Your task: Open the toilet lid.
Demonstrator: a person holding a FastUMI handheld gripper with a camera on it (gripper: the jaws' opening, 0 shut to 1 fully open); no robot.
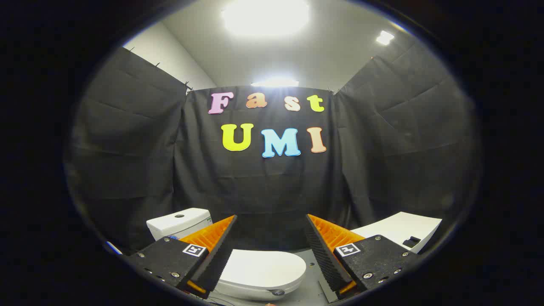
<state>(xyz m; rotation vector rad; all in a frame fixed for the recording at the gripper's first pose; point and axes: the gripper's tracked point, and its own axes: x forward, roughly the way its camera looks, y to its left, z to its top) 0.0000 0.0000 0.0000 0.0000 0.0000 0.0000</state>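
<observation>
A white toilet stands low on the floor below me. Its lid [261, 267] lies shut and flat over the bowl, showing between and beneath my two fingers. The white tank [178, 223] rises behind my left finger. My gripper [270, 221] hangs above the lid with its fingers spread wide apart and nothing between them. It touches no part of the toilet.
A white flat-topped unit [403, 231] with a dark slot stands to the right, behind my right finger. Grey floor [312, 282] lies between it and the toilet. Black cloth walls close the booth at the back and on both sides.
</observation>
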